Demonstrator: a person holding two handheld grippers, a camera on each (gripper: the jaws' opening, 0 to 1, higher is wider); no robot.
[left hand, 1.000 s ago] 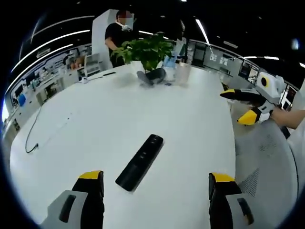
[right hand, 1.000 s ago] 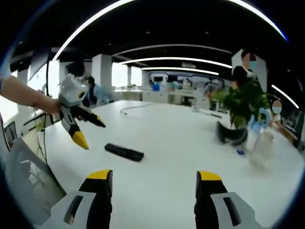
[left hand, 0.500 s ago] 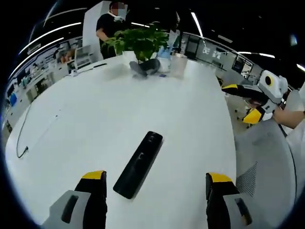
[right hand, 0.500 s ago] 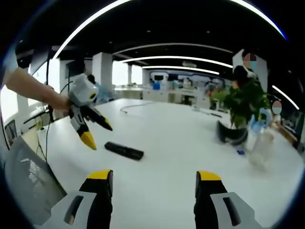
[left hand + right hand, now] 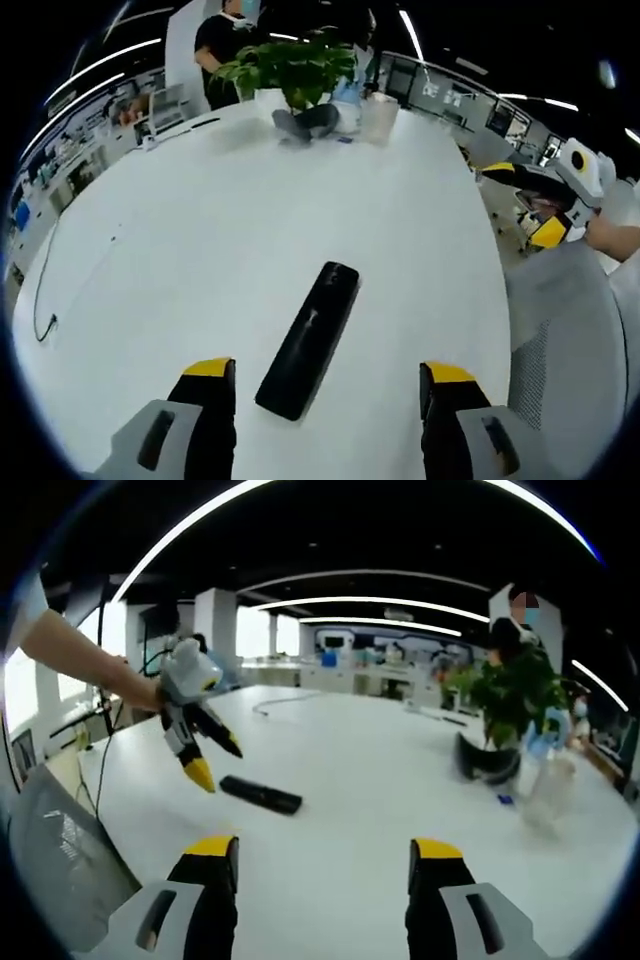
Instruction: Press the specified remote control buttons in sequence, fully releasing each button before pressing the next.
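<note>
One remote control (image 5: 309,340), one potted plant (image 5: 289,70), one white table (image 5: 190,230), two hand-held grippers.

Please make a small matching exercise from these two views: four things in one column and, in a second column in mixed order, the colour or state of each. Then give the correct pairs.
Things
1. remote control
2. table
3. potted plant
4. left claw

Colour or state
A. white, wide top
B. open, held above the table near the remote
C. green leaves, at the far side of the table
D. black, lying flat on the table

Pairs: 1-D, 2-A, 3-C, 4-B
</note>
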